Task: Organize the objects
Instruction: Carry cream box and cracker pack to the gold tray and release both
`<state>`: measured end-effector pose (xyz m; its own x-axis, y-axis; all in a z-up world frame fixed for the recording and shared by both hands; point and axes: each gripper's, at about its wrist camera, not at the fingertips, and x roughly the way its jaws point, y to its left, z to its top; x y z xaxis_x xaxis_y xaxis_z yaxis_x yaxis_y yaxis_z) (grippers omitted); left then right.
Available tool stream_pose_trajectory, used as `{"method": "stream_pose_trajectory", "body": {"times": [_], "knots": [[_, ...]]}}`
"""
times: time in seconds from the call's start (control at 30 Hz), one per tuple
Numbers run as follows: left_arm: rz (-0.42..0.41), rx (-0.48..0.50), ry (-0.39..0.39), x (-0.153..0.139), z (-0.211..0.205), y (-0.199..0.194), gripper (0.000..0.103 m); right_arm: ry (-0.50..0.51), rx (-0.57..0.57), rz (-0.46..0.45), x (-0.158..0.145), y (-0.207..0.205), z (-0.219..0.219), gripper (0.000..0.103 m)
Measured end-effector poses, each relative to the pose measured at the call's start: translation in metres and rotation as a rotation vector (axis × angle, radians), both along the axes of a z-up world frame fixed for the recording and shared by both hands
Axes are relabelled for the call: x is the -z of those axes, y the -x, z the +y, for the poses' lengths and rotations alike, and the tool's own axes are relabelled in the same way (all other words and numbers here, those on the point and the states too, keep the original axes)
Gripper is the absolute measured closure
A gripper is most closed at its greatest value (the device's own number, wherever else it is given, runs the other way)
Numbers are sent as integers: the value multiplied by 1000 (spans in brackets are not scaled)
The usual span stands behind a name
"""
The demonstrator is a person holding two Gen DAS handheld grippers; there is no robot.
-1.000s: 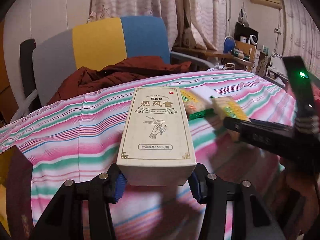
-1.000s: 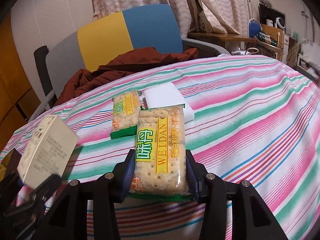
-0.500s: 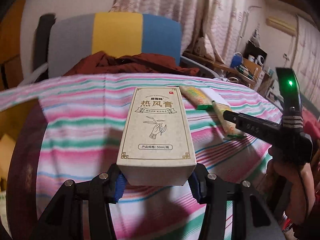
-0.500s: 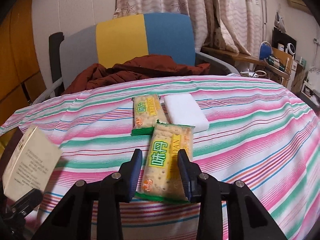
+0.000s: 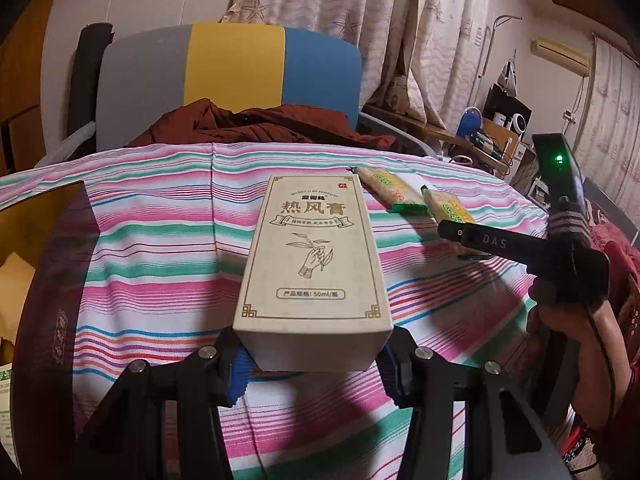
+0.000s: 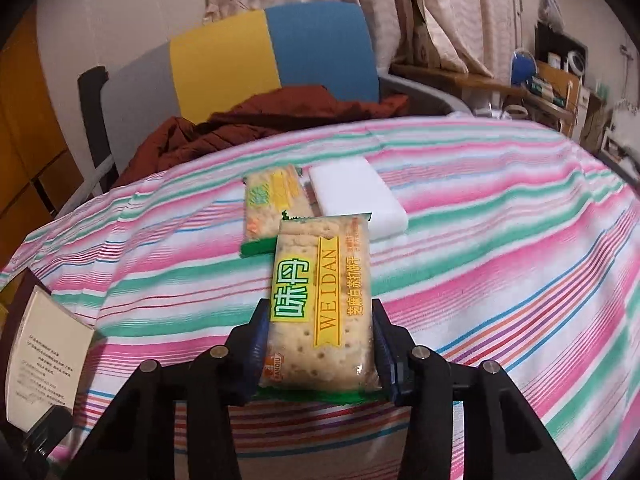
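The left gripper point(image 5: 314, 364) grasps a cream box point(image 5: 314, 264); the right gripper point(image 6: 318, 356) grasps a cracker packet point(image 6: 320, 304), hiding both items' near ends between the fingers.

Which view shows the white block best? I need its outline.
The right wrist view: the white block lies in plain sight behind the cracker packets. The left wrist view shows at most a sliver of it behind the far packet.

Home: curtains point(image 5: 400, 32), striped tablecloth point(image 5: 160, 240), chair point(image 5: 232, 80)
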<state>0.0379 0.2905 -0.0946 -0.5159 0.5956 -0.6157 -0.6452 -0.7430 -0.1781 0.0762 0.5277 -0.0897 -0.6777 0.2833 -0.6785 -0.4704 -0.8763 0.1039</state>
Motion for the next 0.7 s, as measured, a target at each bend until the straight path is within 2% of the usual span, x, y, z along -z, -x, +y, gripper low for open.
{"method": "stream_pose_trajectory", "body": {"times": [0.13, 0.33, 0.57, 0.7], "knots": [[1, -13, -13, -3, -8, -4, 51, 3, -50, 17, -9, -3, -19, 56], [28, -16, -27, -22, -32, -16, 51, 108, -128, 69, -17, -11, -57, 56], [-7, -88, -83, -43, -86, -17, 51, 187, -268, 105, -31, -2, -118, 56], [-21, -145, -89, -47, -122, -16, 51, 229, -382, 127, -43, 3, -161, 56]]}}
